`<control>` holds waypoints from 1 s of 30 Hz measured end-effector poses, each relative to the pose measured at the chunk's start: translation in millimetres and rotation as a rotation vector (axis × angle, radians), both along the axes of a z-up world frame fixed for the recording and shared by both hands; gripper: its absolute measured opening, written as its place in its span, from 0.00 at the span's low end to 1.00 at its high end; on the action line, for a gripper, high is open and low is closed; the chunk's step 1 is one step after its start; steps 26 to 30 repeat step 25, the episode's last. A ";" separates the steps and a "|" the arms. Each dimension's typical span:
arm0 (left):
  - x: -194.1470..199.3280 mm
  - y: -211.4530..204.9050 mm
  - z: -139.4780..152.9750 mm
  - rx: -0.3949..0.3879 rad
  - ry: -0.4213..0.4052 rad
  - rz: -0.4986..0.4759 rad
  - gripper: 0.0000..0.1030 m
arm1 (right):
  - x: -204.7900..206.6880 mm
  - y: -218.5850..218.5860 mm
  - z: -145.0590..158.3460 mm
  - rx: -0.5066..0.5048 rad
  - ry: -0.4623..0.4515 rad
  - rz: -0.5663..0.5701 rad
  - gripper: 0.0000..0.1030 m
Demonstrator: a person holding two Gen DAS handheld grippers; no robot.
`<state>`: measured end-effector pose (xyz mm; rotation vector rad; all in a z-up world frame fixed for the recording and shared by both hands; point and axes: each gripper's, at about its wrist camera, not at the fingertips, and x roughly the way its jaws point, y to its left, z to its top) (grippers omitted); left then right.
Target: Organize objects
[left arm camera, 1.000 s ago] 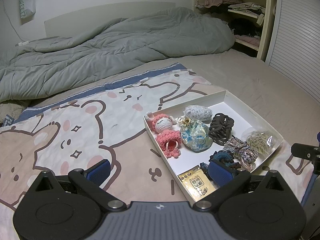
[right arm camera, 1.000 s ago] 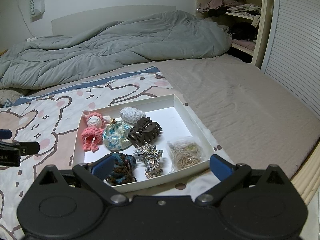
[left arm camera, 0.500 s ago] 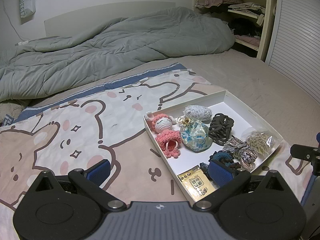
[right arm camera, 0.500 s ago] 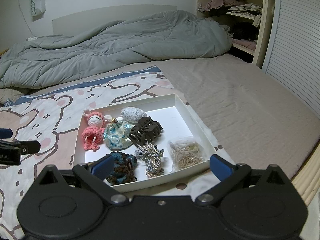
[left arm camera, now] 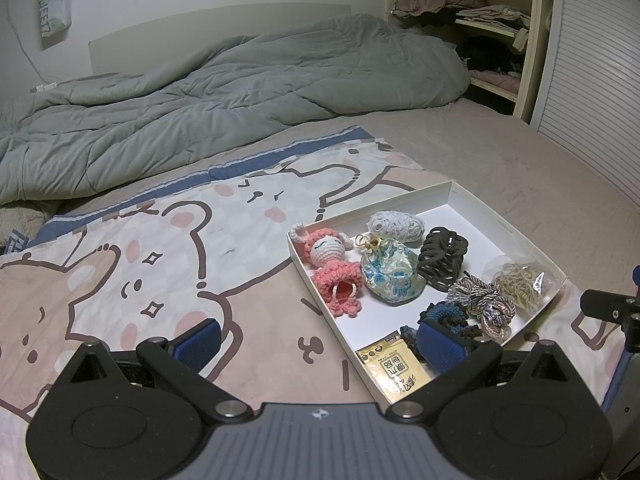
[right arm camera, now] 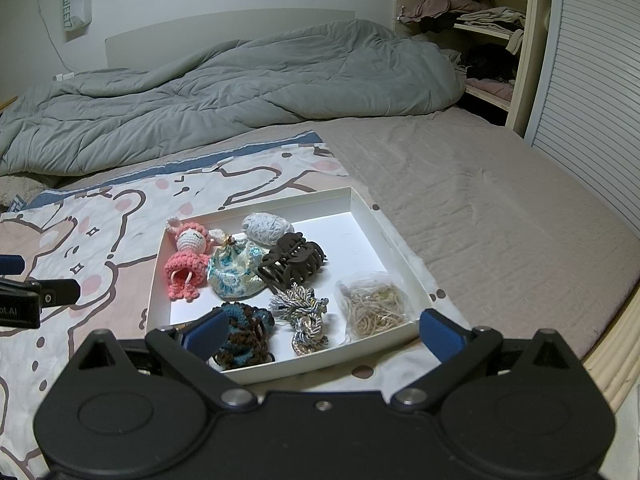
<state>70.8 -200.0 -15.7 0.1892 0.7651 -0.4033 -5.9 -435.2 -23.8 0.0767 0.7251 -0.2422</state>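
both my grippers, left (left arm camera: 318, 342) and right (right arm camera: 322, 328), hang wide and empty just short of the white tray (right arm camera: 394, 248) on the bed. every trinket i see lies inside it, so probably sorted already or awaiting unloading; nothing settles which.
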 end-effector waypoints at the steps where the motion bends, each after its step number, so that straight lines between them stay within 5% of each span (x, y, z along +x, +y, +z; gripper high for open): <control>1: 0.0 0.0 0.1 0.000 0.000 0.000 1.00 | 0.0 -0.2 0.0 0.000 0.000 0.000 1.00; 30: -2.7 -2.9 3.7 -0.001 0.003 -0.012 1.00 | -0.9 0.1 -1.6 0.001 0.001 0.002 1.00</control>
